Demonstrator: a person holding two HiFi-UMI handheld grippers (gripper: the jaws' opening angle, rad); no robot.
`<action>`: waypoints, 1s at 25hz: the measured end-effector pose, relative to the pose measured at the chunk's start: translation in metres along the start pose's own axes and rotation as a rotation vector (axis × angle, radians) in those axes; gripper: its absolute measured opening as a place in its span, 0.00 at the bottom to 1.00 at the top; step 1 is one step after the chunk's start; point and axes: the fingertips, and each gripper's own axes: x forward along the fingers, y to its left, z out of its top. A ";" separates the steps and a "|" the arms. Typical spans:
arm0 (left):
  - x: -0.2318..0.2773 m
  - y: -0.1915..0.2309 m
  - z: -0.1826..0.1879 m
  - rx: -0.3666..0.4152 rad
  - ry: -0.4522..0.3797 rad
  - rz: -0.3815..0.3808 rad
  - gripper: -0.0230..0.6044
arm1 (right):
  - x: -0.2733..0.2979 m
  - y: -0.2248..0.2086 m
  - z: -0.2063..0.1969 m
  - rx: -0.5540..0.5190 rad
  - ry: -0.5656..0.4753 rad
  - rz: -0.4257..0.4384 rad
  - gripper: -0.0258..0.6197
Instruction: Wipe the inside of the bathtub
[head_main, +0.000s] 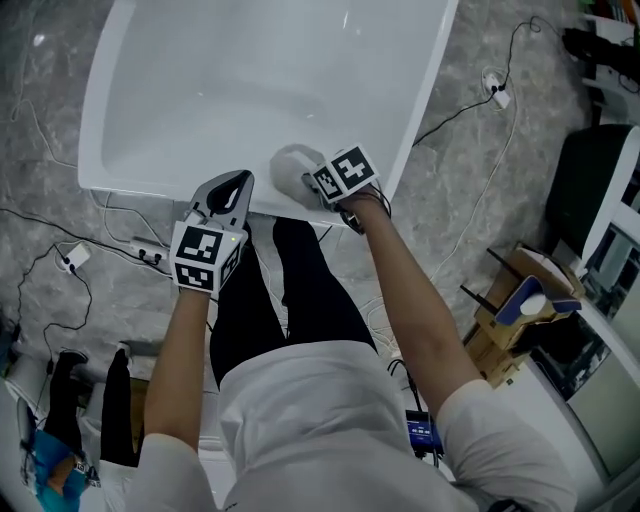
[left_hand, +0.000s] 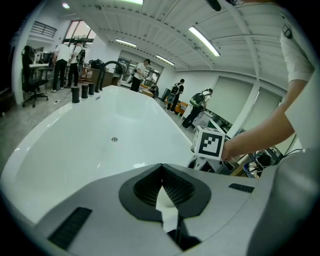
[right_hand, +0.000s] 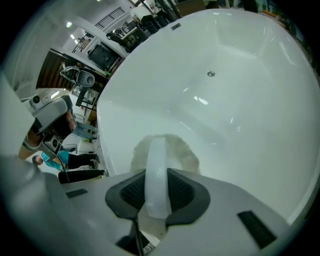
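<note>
Item: tub (head_main: 250, 70), white and glossy, running away from you toward 12 o'clock, with its drain (right_hand: 211, 74) far up the floor. Item: scrubber (head_main: 290, 165), a round fluffy pad under an arched white handle (right_hand: 157, 170), sitting just inside the near rim; whether the pad presses on the wall or only skims it, the views do not settle. Your right gripper (head_main: 312, 180): jaws clamped across that handle. Your left gripper (head_main: 235, 186): jaws brought together at the tips and carrying nothing you could name, though a small unidentified white sliver shows low in the gap. It is poised over the near rim at 8 o'clock of the scrubber. Item: cables (head_main: 452, 117), loose on the floor at 2 o'clock of the tub, with more at 9 o'clock by your feet. Hazards, as judged: the handle looks smooth and narrow, so a hard push may roll the pad sideways in your grip or slip it out. On so slick a wall the pad may skate and bring your jaws down on the enamel. Most of the basin lies toward 12 o'clock, and the long lean to reach it may set your idle left gripper knocking the rim. A step sideways may snag a cable.
</note>
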 end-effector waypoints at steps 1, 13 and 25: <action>-0.002 0.004 -0.001 -0.004 -0.002 0.006 0.05 | 0.001 0.003 0.003 -0.007 0.002 0.002 0.19; -0.033 0.066 -0.006 -0.071 -0.034 0.106 0.05 | 0.026 0.047 0.056 -0.100 0.001 0.024 0.19; -0.066 0.106 -0.014 -0.121 -0.069 0.164 0.05 | 0.046 0.090 0.095 -0.198 0.000 0.025 0.19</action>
